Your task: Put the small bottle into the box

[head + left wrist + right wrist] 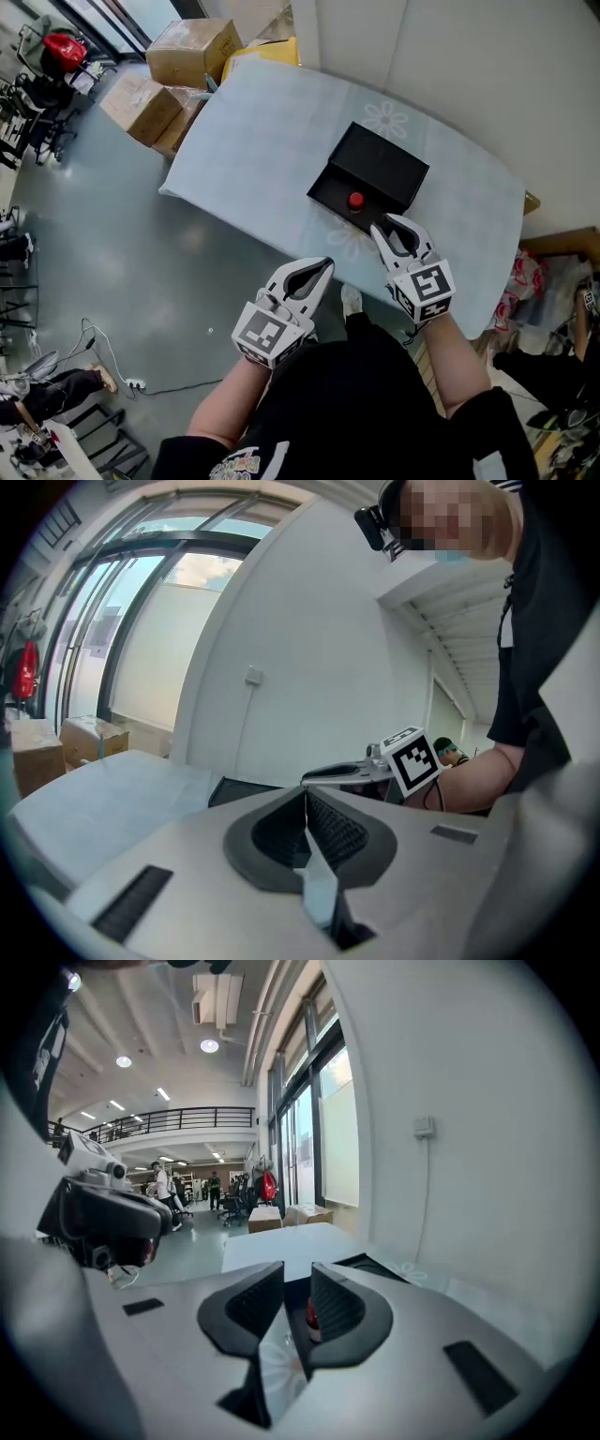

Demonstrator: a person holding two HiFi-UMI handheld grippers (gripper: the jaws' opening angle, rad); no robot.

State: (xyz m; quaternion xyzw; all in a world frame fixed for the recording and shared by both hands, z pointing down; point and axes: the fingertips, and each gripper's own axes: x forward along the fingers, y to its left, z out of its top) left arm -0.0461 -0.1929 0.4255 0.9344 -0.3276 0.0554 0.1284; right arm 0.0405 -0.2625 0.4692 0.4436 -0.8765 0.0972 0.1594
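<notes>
Left gripper (326, 266) fingers clenched, right gripper (386, 223) fingers released; one bottle (355, 200) in one box (382, 159).

Open office hall: mezzanine (178, 1119), chairs (39, 98), cardboard boxes (192, 52).

Grey floor (112, 234), white wall (469, 56), cardboard boxes (192, 52), tall windows (328, 1138)

Bright daylight from windows (103, 639); fisheye warp, dark corners; soft shadows.
</notes>
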